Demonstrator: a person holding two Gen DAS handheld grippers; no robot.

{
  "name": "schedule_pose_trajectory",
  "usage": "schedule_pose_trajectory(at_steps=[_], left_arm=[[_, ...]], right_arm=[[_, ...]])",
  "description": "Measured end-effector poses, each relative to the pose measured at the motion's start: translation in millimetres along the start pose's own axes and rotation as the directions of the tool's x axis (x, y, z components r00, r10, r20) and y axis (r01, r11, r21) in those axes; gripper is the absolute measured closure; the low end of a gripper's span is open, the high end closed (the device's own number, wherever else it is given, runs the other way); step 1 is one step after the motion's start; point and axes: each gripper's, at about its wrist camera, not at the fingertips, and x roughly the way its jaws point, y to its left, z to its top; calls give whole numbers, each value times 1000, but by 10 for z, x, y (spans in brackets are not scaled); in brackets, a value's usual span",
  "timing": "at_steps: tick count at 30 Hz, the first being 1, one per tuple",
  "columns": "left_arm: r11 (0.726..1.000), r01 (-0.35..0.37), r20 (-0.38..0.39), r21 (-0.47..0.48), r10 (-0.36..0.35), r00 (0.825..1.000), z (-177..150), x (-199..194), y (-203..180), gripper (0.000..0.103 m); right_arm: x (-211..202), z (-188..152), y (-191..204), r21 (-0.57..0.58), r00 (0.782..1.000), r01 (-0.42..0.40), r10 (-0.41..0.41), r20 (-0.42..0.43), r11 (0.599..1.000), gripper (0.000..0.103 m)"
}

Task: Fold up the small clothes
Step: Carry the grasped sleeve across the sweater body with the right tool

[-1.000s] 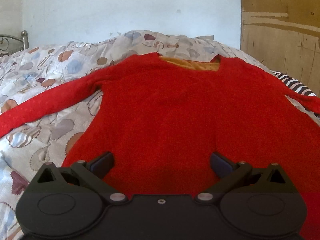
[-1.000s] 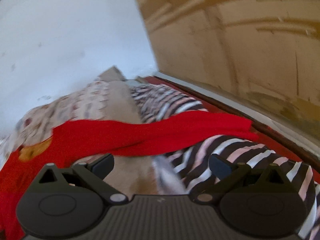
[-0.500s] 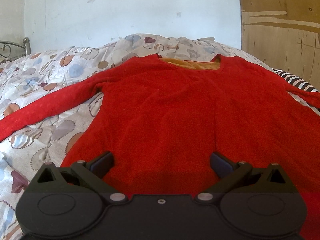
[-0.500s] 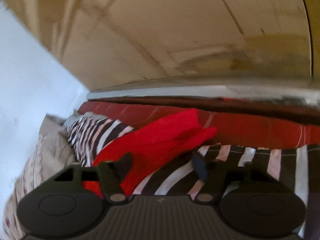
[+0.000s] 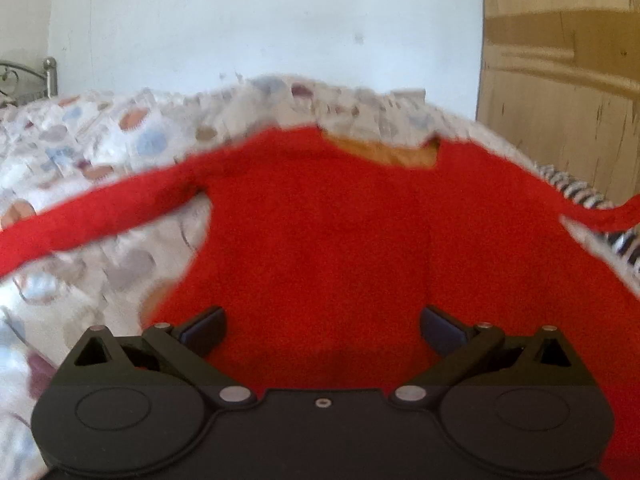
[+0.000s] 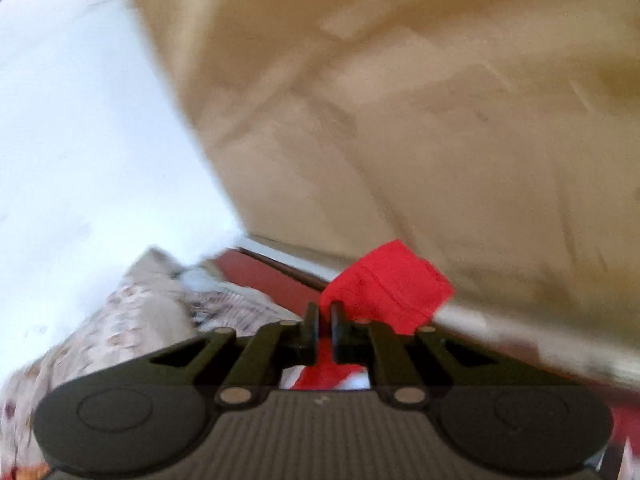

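A patterned quilt [image 5: 100, 160] covers the bed [image 5: 24, 76], with a white wall [image 5: 260, 20] behind it and a wooden panel [image 5: 560, 60] to the right; a striped cloth [image 5: 576, 192] shows at the bed's right edge. No writing or label can be read anywhere. The red sweater [image 5: 340, 232] lies spread flat on the quilt, neck opening toward the wall, one sleeve stretched out to the left. The left claw [image 5: 322, 330] hangs over the sweater's lower part, fingers wide apart and gripping nothing. The right claw [image 6: 325, 312] has just been closing and is now clenched on the cuff of the other sleeve [image 6: 390, 284], the red cloth pinched between its fingers and sticking up in front of the wooden panel, lifted off the bed.
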Motion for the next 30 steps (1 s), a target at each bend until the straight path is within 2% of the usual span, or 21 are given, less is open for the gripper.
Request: schedule_pose_trajectory(at_steps=[4, 8, 12, 14, 17, 21, 22, 24, 26, 28, 30], left_arm=[[999, -46, 39, -3, 46, 998, 259, -167, 101, 1], [996, -65, 72, -63, 70, 995, 474, -321, 358, 1], [987, -102, 93, -127, 114, 989, 581, -446, 674, 1], [981, -131, 97, -140, 145, 985, 593, -494, 816, 1], [974, -165, 92, -153, 180, 979, 565, -526, 973, 1], [967, -184, 67, -176, 198, 978, 488, -497, 1081, 1], [966, -187, 61, -178, 201, 978, 462, -486, 1093, 1], [967, -190, 50, -172, 201, 978, 425, -452, 1102, 1], [968, -191, 46, -164, 201, 978, 393, -410, 1101, 1], [967, -194, 39, -165, 203, 978, 373, -347, 1081, 1], [967, -184, 35, -177, 193, 981, 385, -283, 1056, 1]], right_arm=[[-234, 191, 769, -190, 989, -124, 137, 59, 974, 97], [-471, 131, 1571, -356, 956, -245, 286, 66, 902, 97], [-699, -196, 2339, -531, 905, -349, 424, 22, 772, 97], [-802, -460, 2691, -607, 883, -389, 468, -32, 692, 97], [-936, -984, 3078, -709, 846, -445, 517, -131, 547, 97], [-1148, -1842, 3409, -780, 808, -513, 509, -297, 358, 97], [-1347, -2074, 3471, -789, 803, -524, 496, -331, 320, 97], [-1418, -2460, 3468, -806, 794, -542, 460, -397, 239, 97], [-1505, -2745, 3421, -830, 792, -533, 439, -423, 161, 97], [-1668, -2937, 3385, -850, 796, -513, 436, -420, 119, 96], [-1895, -2918, 3352, -846, 792, -521, 433, -429, 116, 90]])
